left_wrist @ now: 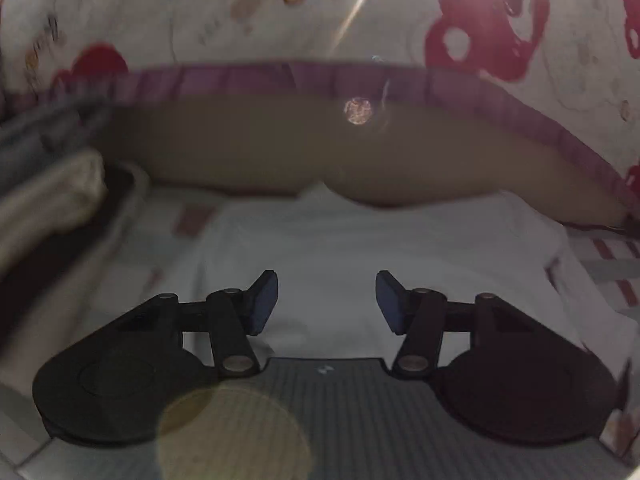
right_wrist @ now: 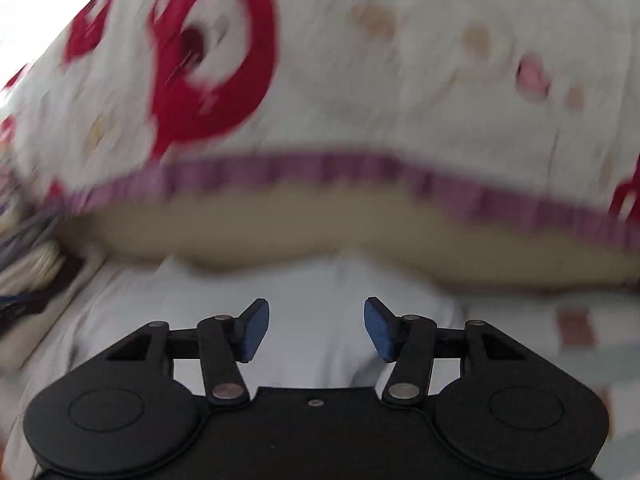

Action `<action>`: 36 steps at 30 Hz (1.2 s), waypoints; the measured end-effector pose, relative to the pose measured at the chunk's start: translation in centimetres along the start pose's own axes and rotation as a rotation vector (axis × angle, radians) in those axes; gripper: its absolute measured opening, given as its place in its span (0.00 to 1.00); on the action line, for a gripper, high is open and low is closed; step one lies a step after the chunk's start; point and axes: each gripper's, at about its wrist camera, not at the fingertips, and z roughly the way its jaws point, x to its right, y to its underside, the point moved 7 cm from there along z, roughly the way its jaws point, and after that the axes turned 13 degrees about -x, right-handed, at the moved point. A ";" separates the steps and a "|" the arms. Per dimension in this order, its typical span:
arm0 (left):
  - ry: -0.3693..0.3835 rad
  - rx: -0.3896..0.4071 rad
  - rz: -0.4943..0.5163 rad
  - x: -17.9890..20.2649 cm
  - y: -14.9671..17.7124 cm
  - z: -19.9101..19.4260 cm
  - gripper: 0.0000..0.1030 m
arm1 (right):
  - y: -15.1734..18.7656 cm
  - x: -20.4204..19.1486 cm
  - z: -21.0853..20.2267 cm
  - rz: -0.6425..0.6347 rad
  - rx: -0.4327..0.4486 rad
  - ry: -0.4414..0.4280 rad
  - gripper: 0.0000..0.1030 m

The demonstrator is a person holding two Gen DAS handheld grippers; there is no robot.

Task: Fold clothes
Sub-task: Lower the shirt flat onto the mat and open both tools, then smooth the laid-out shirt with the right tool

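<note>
**Both claws apart over a white garment**

Patterned bedding fills the background: a white cover printed with big red shapes and edged by a purple frilled band. Below the band runs a tan strip, perhaps a mattress side or cushion; blur leaves that unclear. Striped sheet with pale red bars shows at the edges of the surface.

A white garment lies spread on that surface, its far edge reaching up to the tan strip. In the left wrist view, the left claw stands directly over the cloth, blue pads apart with nothing between them but the fabric seen beyond. Whether the tips touch the cloth cannot be told.

In the right wrist view, the right claw is likewise parted, with no cloth pinched. The garment lies ahead of and under its fingers, wrinkled near the middle, and again runs to the tan strip under the cover.

At the left of both views sits a blurred pile of folded cloth, cream and grey, beside the garment.
</note>
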 end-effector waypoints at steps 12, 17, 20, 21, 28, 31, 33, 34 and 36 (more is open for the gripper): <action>0.140 -0.347 -0.035 2.0 13.8 2.3 0.49 | 24.5 -5.8 0.0 -0.400 -0.410 0.044 0.57; 0.135 -0.383 0.010 3.6 14.8 2.2 0.49 | 27.6 -7.9 1.2 -0.642 -0.446 0.109 0.57; 0.120 -0.359 0.078 4.7 14.7 1.6 0.49 | 28.2 -8.1 1.5 -0.737 -0.392 0.173 0.60; 0.105 -0.351 0.104 5.0 14.7 1.5 0.49 | 27.7 -8.0 1.7 -0.742 -0.372 0.198 0.60; 0.171 -0.311 0.200 7.6 14.8 0.4 0.51 | 26.6 -8.6 3.4 -0.696 -0.277 0.079 0.25; 0.198 -0.299 0.223 8.3 14.8 0.2 0.51 | 26.4 -9.3 3.9 -0.677 -0.284 0.024 0.00; 0.217 -0.310 0.231 8.6 15.0 0.4 0.51 | 26.2 -9.4 3.9 -0.677 -0.274 0.039 0.00; 0.227 -0.319 0.235 8.7 15.2 0.5 0.51 | 26.1 -9.2 3.7 -0.669 -0.271 0.062 0.00; 0.235 -0.356 0.249 8.9 15.7 1.0 0.49 | 25.8 -8.7 3.0 -0.652 -0.267 0.064 0.03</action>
